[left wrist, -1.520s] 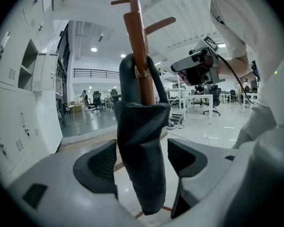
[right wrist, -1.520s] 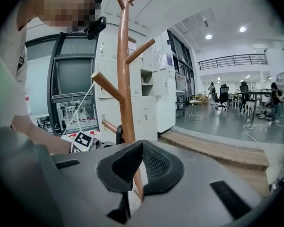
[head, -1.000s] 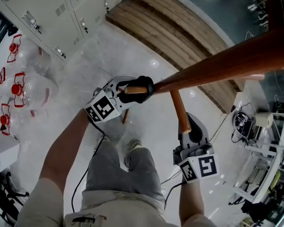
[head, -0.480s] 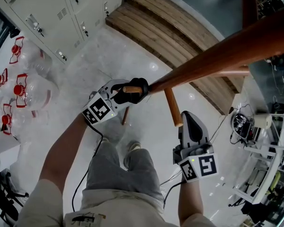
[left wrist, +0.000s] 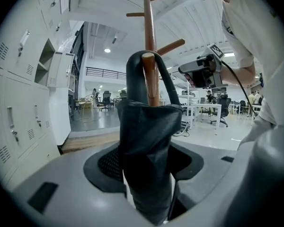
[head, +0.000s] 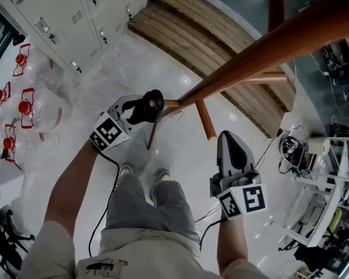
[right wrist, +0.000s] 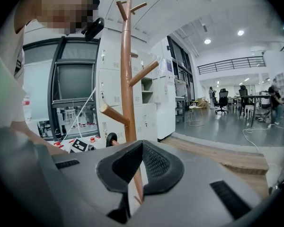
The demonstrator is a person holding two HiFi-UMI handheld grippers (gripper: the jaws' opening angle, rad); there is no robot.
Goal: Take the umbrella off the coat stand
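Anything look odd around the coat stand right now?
Nothing damaged or spilled. The umbrella, in the left claw whose jaws have just been closing, has its strap loop hooked over a peg of the coat stand, so it isn't free.

bright, even indoor light with no hard shadows. in the right gripper view round white ceiling lamps (right wrist: pixel 240 32) glow high and to the right of the right gripper's (right wrist: pixel 143 143) fingers; another such lamp shines up and left of the left gripper's (left wrist: pixel 146 160) fingers. in the head view the glossy pale stone floor (head: pixel 163 57) carries small glare spots just beyond the left fingers. the black folded fabric umbrella (left wrist: pixel 149 122) clamped between those fingers reads as a dark, soft-focus mass, while the hall beyond is sharper. both gripper views are round fisheye pictures with black corners, and straight lines bow far out from the fingers
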